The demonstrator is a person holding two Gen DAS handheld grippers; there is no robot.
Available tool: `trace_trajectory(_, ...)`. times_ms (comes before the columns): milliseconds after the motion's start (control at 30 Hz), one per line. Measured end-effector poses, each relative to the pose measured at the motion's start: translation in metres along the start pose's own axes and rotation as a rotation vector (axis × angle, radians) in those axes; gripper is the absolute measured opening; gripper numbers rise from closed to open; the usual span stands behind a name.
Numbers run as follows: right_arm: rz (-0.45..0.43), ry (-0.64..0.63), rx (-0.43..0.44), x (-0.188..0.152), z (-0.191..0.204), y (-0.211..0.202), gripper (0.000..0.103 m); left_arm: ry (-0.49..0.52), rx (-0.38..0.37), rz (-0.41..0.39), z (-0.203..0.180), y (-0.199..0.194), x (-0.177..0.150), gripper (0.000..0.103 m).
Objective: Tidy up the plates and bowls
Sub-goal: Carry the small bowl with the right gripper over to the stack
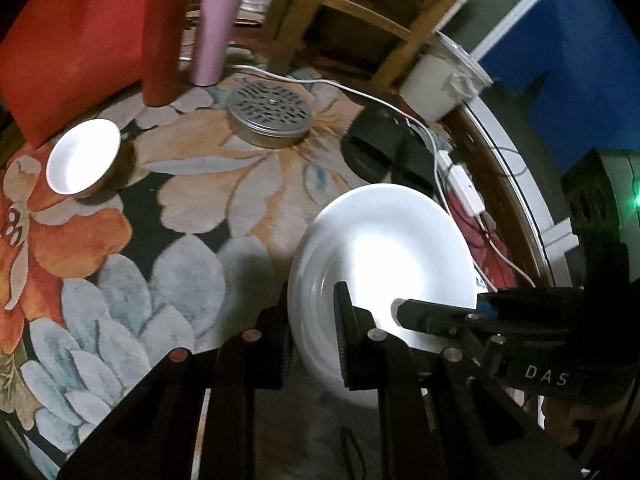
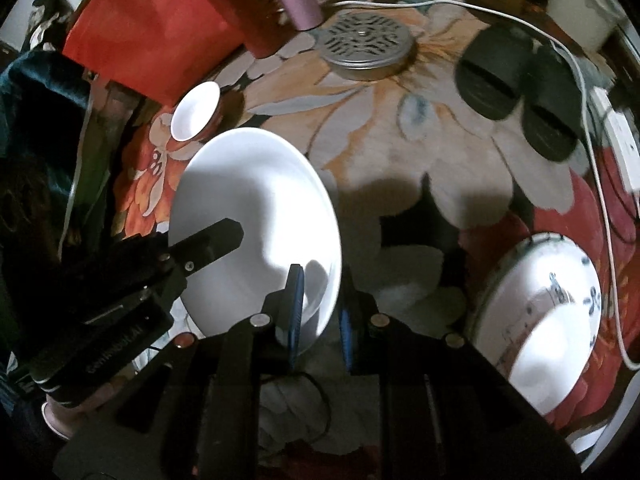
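Centrally, a white plate [image 1: 384, 264] is held off the floral tablecloth [image 1: 192, 184] by both tools. Left gripper [image 1: 314, 340]: jaws closed on the plate's near rim, one finger outside, one over the plate's well. Right gripper [image 2: 320, 316]: jaws closed on the opposite rim, blue pads either side of the edge; its finger also shows in the left view reaching over the plate from the right. The plate is empty and tilted, its shadow cast on the cloth below.

Small white bowl [image 1: 82, 158]: empty, upright on the cloth near a red bag [image 1: 76, 40]. Large bowl with blue markings [image 2: 548, 316]: on the cloth at the right, well apart from the plate; nothing visible inside. Perforated round metal tin [image 1: 270, 116]: lid on, contents hidden. Red tumbler [image 1: 164, 36] and pink tumbler [image 1: 218, 24]: upright, side by side behind the tin; their tops are cut off or blurred.
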State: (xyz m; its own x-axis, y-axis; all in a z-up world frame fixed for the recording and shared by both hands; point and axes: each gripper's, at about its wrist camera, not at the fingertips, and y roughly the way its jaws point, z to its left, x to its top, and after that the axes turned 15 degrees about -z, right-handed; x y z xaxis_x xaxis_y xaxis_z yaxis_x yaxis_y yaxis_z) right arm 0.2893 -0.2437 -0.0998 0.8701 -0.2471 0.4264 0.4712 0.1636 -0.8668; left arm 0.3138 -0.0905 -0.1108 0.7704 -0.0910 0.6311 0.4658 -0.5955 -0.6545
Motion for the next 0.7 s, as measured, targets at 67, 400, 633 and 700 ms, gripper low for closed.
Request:
trace_trajectory(67, -0.006, 0.005, 0.001, -0.002, -0.006, -0.004, 0.017, 0.005, -0.01, 0.009, -0.005, 0.003, -0.003, 0.017)
trace_trajectory(400, -0.039, 0.038, -0.036, -0.006, -0.043, -0.026, 0.018, 0.031, -0.059, 0.039, -0.042, 0.026, -0.012, 0.017)
trace_trajectory(633, -0.041, 0.098, -0.074, -0.018, -0.084, -0.042, 0.018, 0.073, -0.116, 0.071, -0.086, 0.049, -0.019, 0.017)
trace_trajectory(700, -0.04, 0.124, -0.093, -0.023, -0.098, -0.047, 0.018, 0.093, -0.131, 0.081, -0.1, 0.057, -0.022, 0.017)
